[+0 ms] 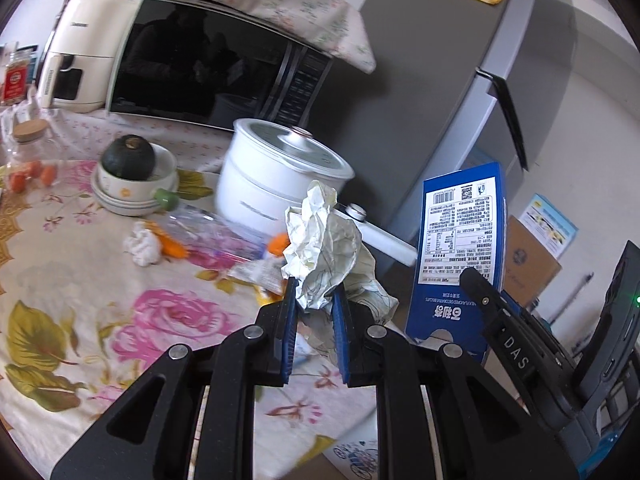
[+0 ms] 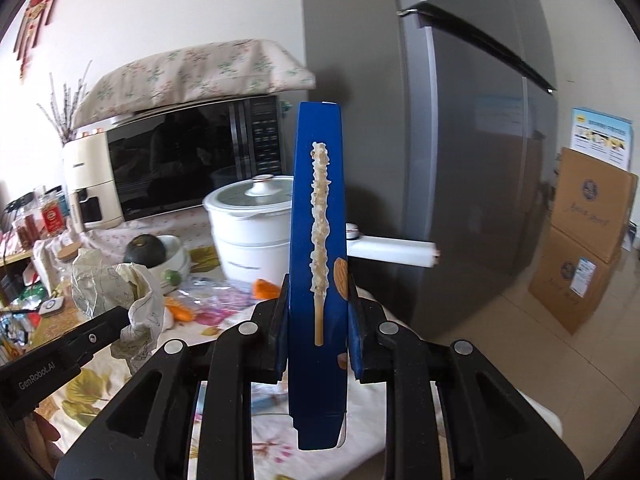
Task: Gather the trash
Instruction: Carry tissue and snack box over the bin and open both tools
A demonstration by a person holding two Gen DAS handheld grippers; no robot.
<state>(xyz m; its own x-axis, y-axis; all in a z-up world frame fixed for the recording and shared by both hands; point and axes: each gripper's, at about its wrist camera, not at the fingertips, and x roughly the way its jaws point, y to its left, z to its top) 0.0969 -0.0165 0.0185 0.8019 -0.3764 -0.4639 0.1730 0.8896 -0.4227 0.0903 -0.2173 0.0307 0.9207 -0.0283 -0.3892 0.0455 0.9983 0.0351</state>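
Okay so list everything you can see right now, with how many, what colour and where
crumpled paper: one, white, held above the table
snack box: one, blue, held upright
cooker pot: one, white, table's far edge
microwave: one, black, behind the pot
squash: one, dark green, in a bowl
tissue wad: one, white, on the tablecloth
fridge: one, grey, right of the table
cardboard boxes: two, brown, stacked on the floor
left hand-held gripper: black, shut on paper
right hand-held gripper: black, shut on box

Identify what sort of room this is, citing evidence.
Probably a home kitchen or dining corner: a black-fronted microwave oven, a tall grey refrigerator and a white lidded electric cooking pot on a floral tablecloth.
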